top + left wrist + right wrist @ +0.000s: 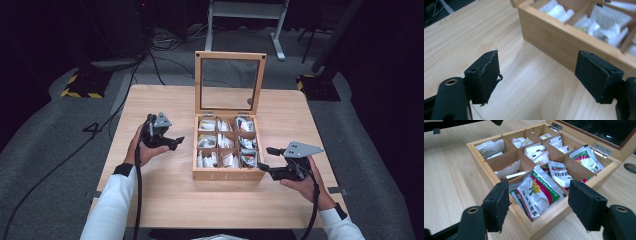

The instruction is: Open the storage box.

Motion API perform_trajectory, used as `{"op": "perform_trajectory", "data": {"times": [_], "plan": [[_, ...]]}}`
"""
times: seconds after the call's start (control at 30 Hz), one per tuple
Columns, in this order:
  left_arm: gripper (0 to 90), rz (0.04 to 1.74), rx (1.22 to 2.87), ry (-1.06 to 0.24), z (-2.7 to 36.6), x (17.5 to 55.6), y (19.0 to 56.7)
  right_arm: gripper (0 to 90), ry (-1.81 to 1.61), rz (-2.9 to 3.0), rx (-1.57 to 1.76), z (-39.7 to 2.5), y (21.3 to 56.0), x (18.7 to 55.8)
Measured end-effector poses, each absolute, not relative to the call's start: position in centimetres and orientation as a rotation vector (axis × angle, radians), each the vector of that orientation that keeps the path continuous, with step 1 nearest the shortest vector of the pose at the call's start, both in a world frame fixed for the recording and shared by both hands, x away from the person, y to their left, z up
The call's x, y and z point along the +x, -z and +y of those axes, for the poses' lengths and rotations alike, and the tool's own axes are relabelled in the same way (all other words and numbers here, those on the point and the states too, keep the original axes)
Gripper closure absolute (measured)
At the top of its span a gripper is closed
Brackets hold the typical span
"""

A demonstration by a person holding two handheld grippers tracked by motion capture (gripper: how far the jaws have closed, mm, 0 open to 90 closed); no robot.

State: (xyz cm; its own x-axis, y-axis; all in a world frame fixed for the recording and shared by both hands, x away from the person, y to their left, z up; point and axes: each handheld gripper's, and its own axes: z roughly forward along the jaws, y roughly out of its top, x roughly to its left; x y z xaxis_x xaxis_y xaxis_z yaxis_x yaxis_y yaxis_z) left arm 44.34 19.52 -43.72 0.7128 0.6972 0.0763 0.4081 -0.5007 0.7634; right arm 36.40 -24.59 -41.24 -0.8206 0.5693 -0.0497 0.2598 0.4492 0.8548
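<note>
A wooden tea box [227, 174] stands in the middle of the table, its glass lid [198, 85] upright at the back. Its nine compartments hold white and coloured sachets. My left gripper [175, 142] is open just left of the box, jaws pointing at the side wall [564, 47]; the left gripper [537, 56] has nothing between its pads. At the box's front right corner my right gripper [266, 159] is open. In its own view the right gripper [539, 187] frames a red-and-green sachet [536, 192] in the nearest compartment without touching it.
The light wooden table [165, 200] has bare room left and in front of the box. A round hole [630, 167] sits in the tabletop beside the lid hinge. Cables and a white desk frame [245, 10] lie on the floor beyond the far edge.
</note>
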Motion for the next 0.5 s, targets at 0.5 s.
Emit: {"op": "perform_trajectory", "data": {"times": [0.5], "plan": [[18.8,0.785,2.3,-0.486,20.5,38.5,46.9,31.5,-1.234,2.434,0.629,-21.4,42.0,36.7]]}}
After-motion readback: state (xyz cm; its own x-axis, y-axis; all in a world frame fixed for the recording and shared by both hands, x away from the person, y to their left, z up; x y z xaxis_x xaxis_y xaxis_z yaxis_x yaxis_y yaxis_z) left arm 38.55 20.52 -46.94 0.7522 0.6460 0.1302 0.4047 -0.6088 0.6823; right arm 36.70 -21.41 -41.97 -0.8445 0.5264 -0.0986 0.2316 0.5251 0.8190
